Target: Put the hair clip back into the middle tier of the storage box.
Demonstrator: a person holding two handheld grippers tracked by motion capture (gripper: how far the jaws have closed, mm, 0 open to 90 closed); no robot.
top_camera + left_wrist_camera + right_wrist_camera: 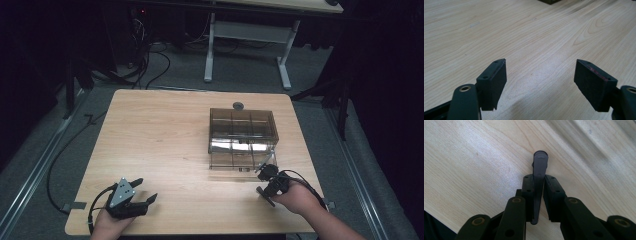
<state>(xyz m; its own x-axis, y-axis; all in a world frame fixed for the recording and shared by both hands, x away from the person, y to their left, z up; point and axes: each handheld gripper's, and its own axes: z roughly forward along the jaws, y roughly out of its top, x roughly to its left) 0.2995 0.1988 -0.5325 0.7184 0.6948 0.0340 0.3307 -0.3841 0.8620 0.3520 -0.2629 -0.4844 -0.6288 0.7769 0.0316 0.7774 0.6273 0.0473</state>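
**Dark strip held near the compartment box**

A thin dark strip, perhaps a divider or small tool, is clamped edge-on in the right gripper, low over the table near its front right corner. Just beyond sits a smoky clear box with gridded compartments; a small round disc lies behind it. The left gripper, jaws wide apart and holding nothing, hangs over bare wood at front left.

If the strip belongs in the box, keep it upright and line it up with a slot before lowering.

No readable writing or brand.
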